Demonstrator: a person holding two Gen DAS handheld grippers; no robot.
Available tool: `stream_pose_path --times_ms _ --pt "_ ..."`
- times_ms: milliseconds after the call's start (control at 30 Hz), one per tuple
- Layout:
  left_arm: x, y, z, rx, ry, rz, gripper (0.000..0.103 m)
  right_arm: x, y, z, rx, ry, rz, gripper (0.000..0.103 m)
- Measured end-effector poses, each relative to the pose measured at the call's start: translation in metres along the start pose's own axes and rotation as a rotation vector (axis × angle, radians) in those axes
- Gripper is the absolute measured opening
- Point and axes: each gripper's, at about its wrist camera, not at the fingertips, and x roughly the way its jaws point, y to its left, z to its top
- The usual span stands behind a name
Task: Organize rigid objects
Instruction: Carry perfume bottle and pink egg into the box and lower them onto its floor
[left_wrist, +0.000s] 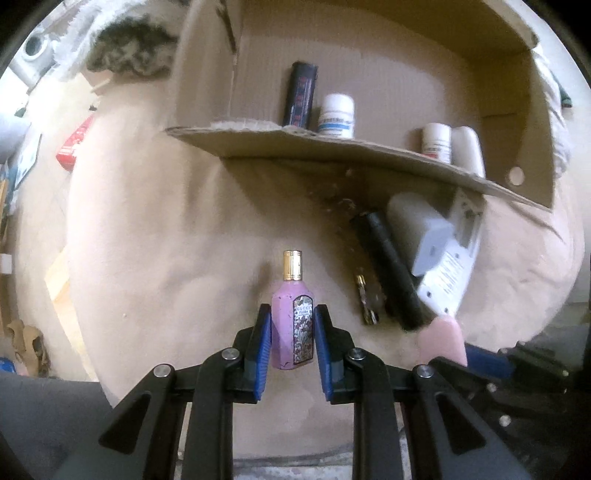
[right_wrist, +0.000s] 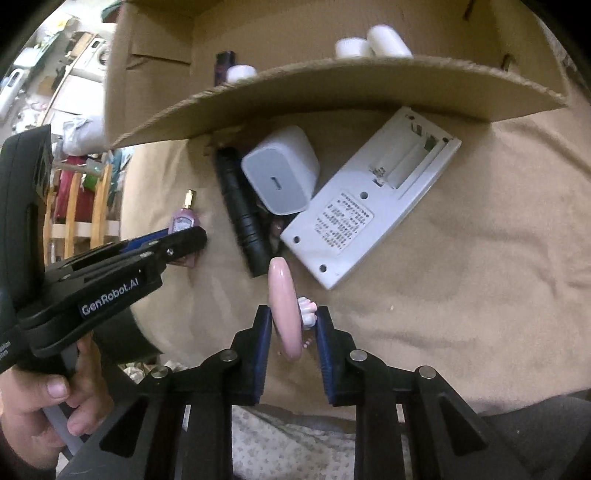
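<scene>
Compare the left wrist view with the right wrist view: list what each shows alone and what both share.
Left wrist only: the left gripper seen head-on, pads clamped on the pink perfume bottle, and the label of the dark lighter in the cardboard box.

Right wrist only: the right gripper closed on a pink disc-shaped object, a hand holding the left gripper's handle, and the white device's open battery compartment.

Both: perfume bottle, box, white charger, black flashlight, white bottles.

A cluttered home room: a beige blanket (right_wrist: 461, 258) covers a soft surface, a cardboard box (left_wrist: 369, 44) rests on it, and a wooden chair (right_wrist: 86, 206) stands past its left edge.
</scene>
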Motion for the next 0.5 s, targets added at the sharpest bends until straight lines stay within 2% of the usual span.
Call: stream_pose_path --times_ms 167,300,500 --pt "-0.028 0.001 -0.008 -0.005 -0.075 -0.006 0.020 -0.030 0.001 -0.004 -0.001 -0.093 0.003 0.025" --pt "-0.057 0.001 -0.008 -0.009 -0.157 -0.010 0.020 -0.063 0.004 -0.004 -0.013 -0.201 0.005 0.025" --pt "-0.097 0.007 0.005 -0.006 -0.282 0.002 0.020 -0.108 0.001 0.002 -0.028 -0.352 -0.021 0.025"
